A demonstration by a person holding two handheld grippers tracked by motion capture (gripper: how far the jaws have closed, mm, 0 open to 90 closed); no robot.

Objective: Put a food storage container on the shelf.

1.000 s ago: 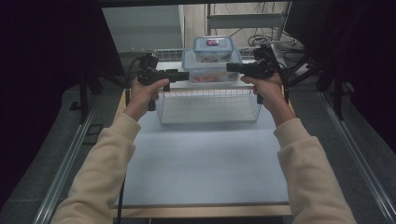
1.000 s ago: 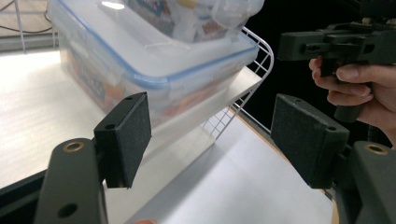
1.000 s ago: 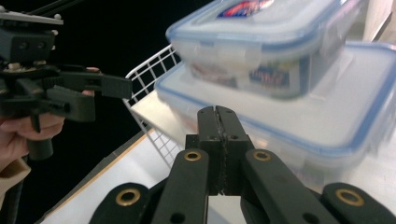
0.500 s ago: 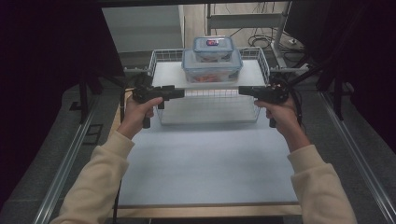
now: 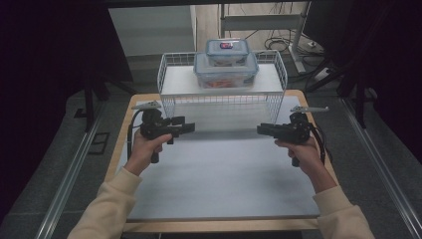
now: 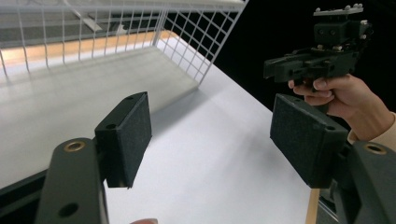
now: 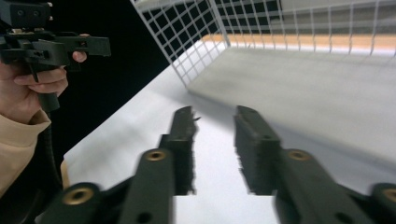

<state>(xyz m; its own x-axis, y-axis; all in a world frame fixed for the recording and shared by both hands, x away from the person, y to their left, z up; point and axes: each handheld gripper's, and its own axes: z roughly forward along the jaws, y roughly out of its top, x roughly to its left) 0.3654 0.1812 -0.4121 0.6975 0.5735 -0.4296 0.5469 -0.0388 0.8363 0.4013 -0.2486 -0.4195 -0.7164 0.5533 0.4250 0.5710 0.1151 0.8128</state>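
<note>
Wooden table with a white top sheet and a wire shelf at its far edge

The table (image 5: pixel 115 164) carries a white sheet (image 5: pixel 224 179) over most of its surface, wood showing along the edges. A white wire shelf (image 5: pixel 221 102) stands along the far edge, spanning most of its width, and bears two stacked lidded containers (image 5: pixel 226 64).
</note>
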